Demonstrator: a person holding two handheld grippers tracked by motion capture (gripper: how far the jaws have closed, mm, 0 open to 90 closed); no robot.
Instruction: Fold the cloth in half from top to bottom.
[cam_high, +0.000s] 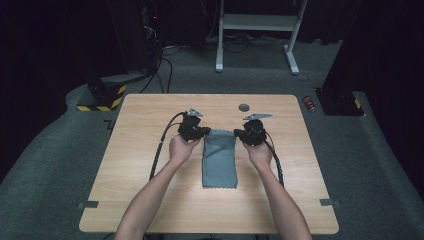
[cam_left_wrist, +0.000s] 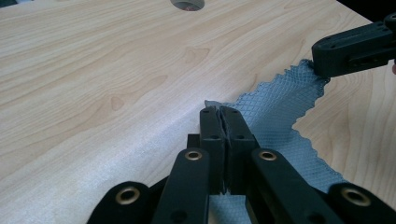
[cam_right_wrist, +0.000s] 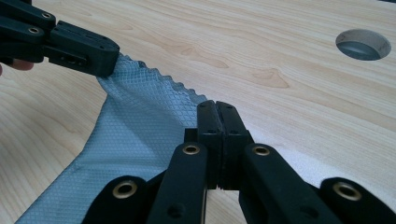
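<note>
On table (cam_high: 150, 200) – L gripper (cam_high: 202, 132) & R gripper (cam_high: 239, 134) each clamped, apparently on cloth (cam_high: 219, 160) far corners

1. The worktop (cam_high: 150, 200) is mostly bare wood, so there's lots of room at 9, 3 and 6 o'clock of the cloth (cam_high: 219, 160).
2. The only thing lying flat in the middle is that grey cloth, with both grippers at its far corners.
3. There's a round hole (cam_high: 243, 107) in the worktop at 12 o'clock, just past the right gripper (cam_high: 239, 133).
4. Cables trail along both forearms, so the 7 and 5 o'clock lanes are a bit cluttered.
5. The left gripper (cam_high: 206, 132) blocks 11 o'clock.
</note>
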